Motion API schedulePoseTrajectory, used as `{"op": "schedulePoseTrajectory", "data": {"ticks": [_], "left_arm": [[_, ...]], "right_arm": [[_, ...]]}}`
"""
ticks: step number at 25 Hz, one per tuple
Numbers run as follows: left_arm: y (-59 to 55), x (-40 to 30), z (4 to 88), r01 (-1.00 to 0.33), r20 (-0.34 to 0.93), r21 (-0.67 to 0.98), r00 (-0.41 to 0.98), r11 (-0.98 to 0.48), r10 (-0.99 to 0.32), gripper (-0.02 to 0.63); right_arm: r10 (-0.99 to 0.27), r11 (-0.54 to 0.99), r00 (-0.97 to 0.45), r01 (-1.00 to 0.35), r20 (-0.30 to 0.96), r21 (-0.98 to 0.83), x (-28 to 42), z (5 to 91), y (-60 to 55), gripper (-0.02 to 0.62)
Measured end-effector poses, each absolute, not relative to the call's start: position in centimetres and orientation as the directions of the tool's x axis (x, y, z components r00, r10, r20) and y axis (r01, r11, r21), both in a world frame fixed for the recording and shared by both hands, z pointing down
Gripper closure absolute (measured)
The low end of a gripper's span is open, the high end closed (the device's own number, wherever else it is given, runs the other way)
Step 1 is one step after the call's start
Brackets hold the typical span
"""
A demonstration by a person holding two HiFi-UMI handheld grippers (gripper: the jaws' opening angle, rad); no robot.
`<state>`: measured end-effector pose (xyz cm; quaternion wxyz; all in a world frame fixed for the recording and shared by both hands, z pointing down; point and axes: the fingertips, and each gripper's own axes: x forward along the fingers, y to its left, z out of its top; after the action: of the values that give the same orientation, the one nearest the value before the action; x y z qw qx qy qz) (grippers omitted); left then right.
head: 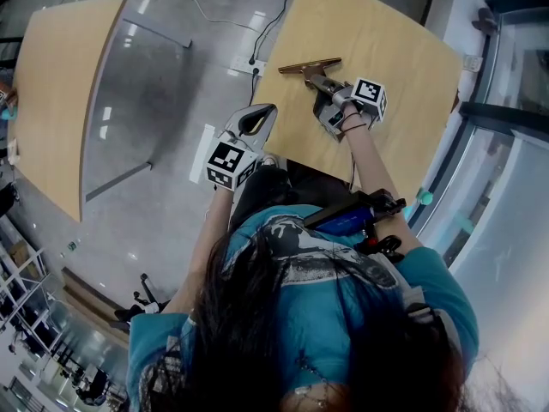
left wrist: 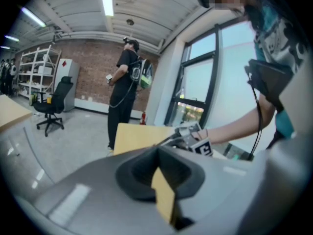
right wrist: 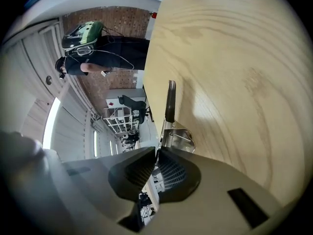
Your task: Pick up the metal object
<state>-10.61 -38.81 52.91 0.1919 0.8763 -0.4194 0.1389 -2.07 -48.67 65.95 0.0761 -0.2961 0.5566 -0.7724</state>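
The metal object [head: 309, 65] is a T-shaped tool with a copper-coloured crossbar and a grey handle, lying on the wooden table [head: 386, 33]. My right gripper [head: 316, 82] is shut on its handle, jaws pointing away from me. In the right gripper view the tool [right wrist: 170, 106] sticks out from the closed tips [right wrist: 157, 152], with a sprung metal part just beyond them. My left gripper [head: 272, 108] hangs off the table's near-left edge, over the floor, shut and holding nothing. The left gripper view shows its jaws [left wrist: 157, 150] meeting at the tips.
A second wooden table [head: 60, 84] stands at the left across a grey floor. A power strip [head: 244, 65] with a cable lies by the table's left edge. A person in black [left wrist: 124, 82] and an office chair [left wrist: 51, 106] are far off. Windows run along the right.
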Motion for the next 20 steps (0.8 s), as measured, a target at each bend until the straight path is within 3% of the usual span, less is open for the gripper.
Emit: {"op": "schedulePoseTrajectory", "data": {"ticks": [20], "left_arm": [[-27.1,-14.8,50.3,-0.719,0.323,0.198,0.689,-0.666,-0.649,0.604]], "right_arm": [[-0.593,-0.185,-0.763,-0.184,0.259,-0.965,-4.6,56.0,-34.4,0.568]]}}
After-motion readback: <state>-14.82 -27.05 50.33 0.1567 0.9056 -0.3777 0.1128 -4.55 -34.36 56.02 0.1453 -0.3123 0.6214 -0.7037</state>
